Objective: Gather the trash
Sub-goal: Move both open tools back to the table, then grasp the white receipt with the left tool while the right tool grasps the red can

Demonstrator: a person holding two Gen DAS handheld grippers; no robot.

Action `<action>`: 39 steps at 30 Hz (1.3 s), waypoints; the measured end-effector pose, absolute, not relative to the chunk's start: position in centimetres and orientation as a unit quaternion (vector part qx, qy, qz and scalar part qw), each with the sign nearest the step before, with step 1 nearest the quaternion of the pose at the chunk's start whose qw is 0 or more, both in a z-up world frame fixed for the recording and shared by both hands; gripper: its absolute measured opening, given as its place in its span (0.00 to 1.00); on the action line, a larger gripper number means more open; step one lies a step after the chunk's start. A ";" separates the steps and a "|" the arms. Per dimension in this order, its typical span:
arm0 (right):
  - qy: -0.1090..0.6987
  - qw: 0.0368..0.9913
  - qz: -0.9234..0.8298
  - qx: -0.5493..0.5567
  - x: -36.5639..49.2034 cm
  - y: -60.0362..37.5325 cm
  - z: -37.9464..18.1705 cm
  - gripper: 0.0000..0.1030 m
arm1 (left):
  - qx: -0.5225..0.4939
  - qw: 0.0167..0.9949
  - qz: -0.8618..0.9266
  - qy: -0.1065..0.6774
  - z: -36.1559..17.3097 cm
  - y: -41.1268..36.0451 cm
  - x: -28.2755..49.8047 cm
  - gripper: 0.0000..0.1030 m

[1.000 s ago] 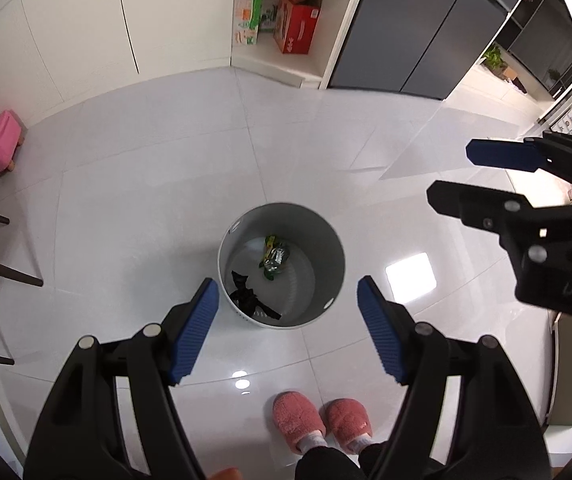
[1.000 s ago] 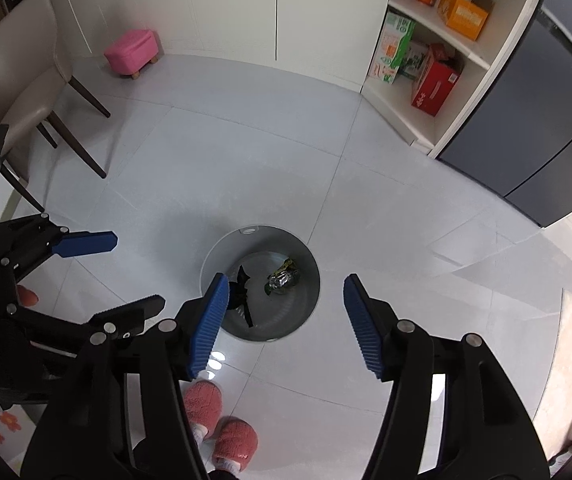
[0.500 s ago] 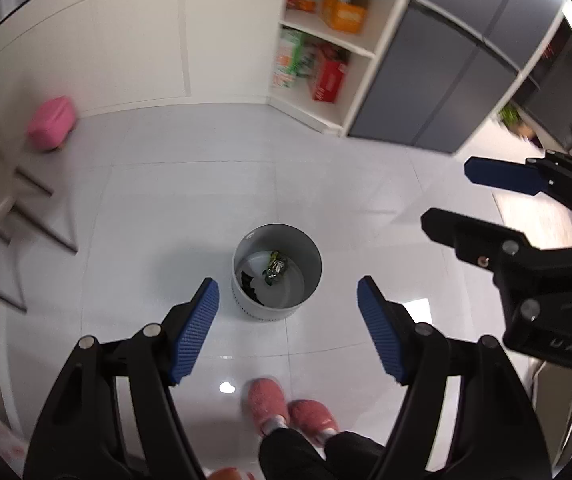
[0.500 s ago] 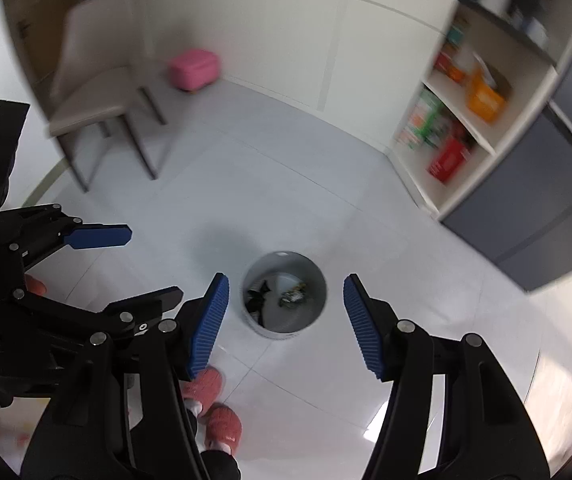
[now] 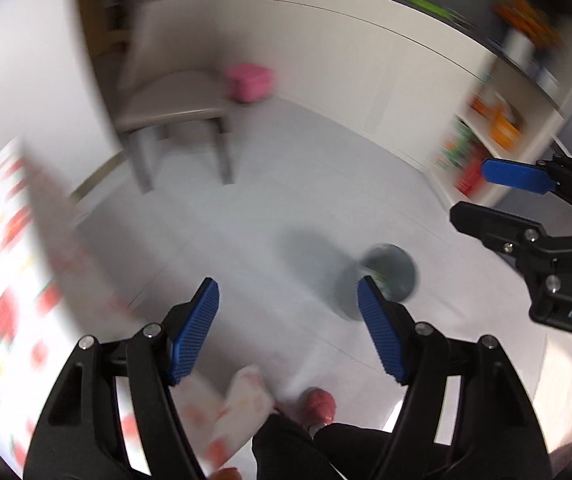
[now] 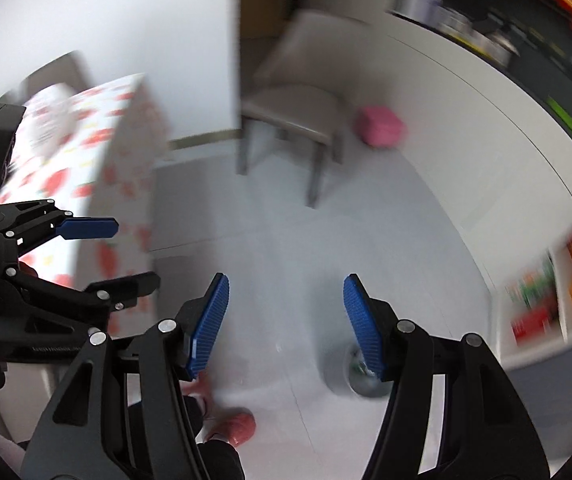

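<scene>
Now both the left gripper (image 5: 288, 328) and right gripper (image 6: 286, 324) are gaping wide and empty, the round grey trash bin (image 5: 390, 276) sitting at four o'clock, so the next move is probably seeking more trash on the strawberry-print tablecloth (image 6: 86, 136).

A round grey trash bin (image 5: 390, 276) stands upright on the pale tiled floor, badly blurred; something green shows inside it, near the rim, otherwise unreadable.

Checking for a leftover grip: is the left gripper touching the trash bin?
Apart. The left wrist view shows the left gripper open and empty, with the trash bin on the floor far below.
</scene>
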State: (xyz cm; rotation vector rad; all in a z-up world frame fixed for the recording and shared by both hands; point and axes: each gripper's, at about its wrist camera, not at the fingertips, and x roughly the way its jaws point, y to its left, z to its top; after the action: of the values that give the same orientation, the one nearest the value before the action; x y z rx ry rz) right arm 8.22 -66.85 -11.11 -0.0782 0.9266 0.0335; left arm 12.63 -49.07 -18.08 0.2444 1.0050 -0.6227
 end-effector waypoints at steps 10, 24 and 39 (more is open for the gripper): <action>0.411 0.873 0.228 -0.131 13.5 -45.0 -9.0 0.56 | 0.002 0.874 -0.074 0.481 -14.5 -26.1 11.1 0.70; 0.369 0.804 0.413 -0.215 14.4 -13.5 -8.4 0.56 | -0.098 0.869 0.144 0.462 -12.9 3.8 5.0 0.70; 0.341 0.715 0.534 -0.298 14.7 1.3 -11.2 0.75 | -0.112 0.848 0.242 0.458 -17.1 15.2 3.4 0.70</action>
State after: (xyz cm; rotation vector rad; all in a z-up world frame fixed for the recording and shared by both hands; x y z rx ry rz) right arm 14.71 1.30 -11.16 -0.6591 0.7544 1.1819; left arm 3.41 15.24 -17.10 -0.2371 0.9659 0.5101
